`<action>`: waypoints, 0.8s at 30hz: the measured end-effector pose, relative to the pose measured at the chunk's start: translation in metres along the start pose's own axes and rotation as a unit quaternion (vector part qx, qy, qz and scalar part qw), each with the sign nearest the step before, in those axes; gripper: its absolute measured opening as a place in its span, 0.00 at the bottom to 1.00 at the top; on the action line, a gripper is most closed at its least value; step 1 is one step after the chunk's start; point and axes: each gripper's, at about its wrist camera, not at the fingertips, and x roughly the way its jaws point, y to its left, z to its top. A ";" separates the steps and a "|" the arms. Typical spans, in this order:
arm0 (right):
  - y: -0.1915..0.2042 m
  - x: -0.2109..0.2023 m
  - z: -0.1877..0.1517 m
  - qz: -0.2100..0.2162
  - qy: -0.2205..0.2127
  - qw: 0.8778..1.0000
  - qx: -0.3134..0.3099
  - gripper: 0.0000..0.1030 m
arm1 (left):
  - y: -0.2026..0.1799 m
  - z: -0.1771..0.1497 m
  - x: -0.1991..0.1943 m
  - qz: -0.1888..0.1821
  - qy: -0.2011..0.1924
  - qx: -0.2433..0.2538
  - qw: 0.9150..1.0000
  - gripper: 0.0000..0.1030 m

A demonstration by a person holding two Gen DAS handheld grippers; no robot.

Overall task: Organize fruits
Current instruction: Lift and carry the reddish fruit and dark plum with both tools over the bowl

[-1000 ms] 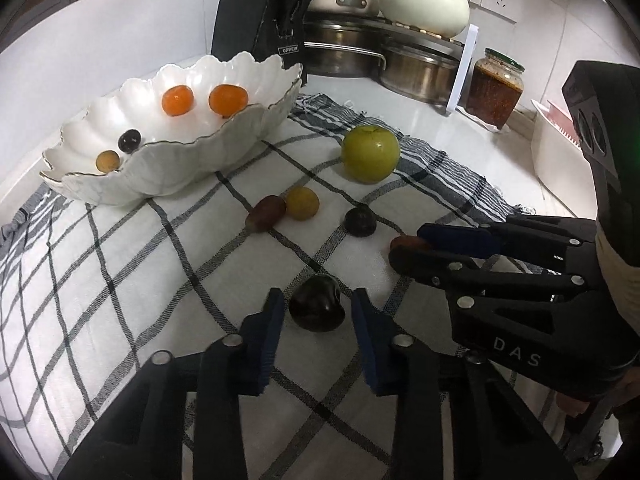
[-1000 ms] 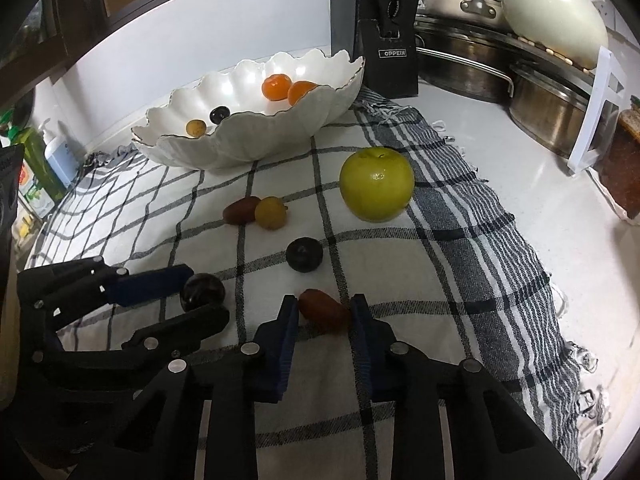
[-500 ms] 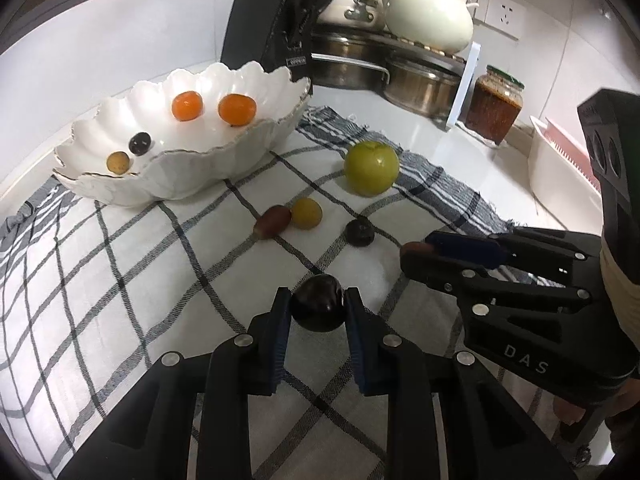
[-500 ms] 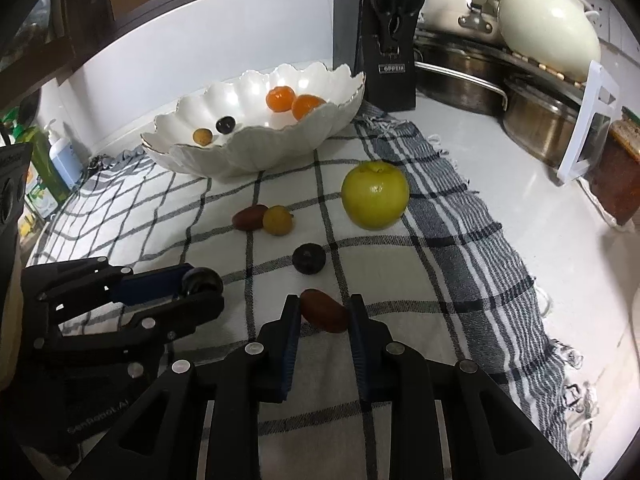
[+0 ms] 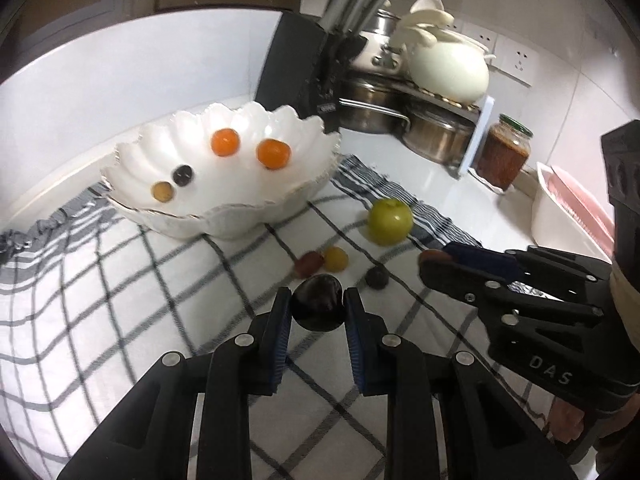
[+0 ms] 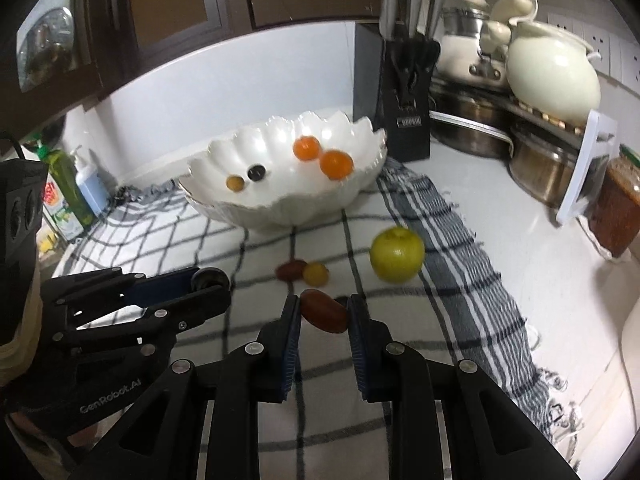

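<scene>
The dark plum (image 5: 318, 307) is clamped between the jaws of the left gripper (image 5: 317, 312), held above the checked cloth (image 5: 120, 300). The reddish-brown oblong fruit (image 6: 324, 311) is clamped between the jaws of the right gripper (image 6: 323, 316), also above the cloth. Both jaw pairs are closed to the width of the fruit they hold.

The landmark is the white scalloped bowl (image 5: 224, 216), which stands on the far part of the cloth. Inside it lie two orange fruits (image 5: 225, 142), one small dark fruit (image 5: 183, 175) and one small yellow fruit (image 5: 162, 191).

On the cloth in front of the bowl, a small red fruit (image 5: 309, 263) and a second yellow fruit (image 5: 335, 259) touch each other. A small dark round fruit (image 5: 376, 278) lies near them. The green apple (image 5: 389, 221) sits to the right of the bowl. A black knife block (image 6: 400, 92) stands on the worktop (image 6: 500, 208) behind the bowl.
</scene>
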 end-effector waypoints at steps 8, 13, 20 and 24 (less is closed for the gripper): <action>0.014 -0.018 0.016 0.015 -0.027 0.999 -0.013 0.25 | 0.006 0.013 -0.027 0.015 -0.036 -0.002 0.999 0.26; 0.022 -0.029 0.028 0.023 -0.053 0.998 -0.017 0.25 | 0.009 0.022 -0.045 0.026 -0.062 -0.003 0.998 0.26; 0.028 -0.039 0.049 0.029 -0.096 0.995 -0.015 0.25 | 0.016 0.035 -0.066 0.042 -0.099 -0.003 0.994 0.26; 0.032 -0.042 0.060 0.029 -0.115 0.993 -0.022 0.25 | 0.021 0.042 -0.071 0.052 -0.112 -0.003 0.992 0.26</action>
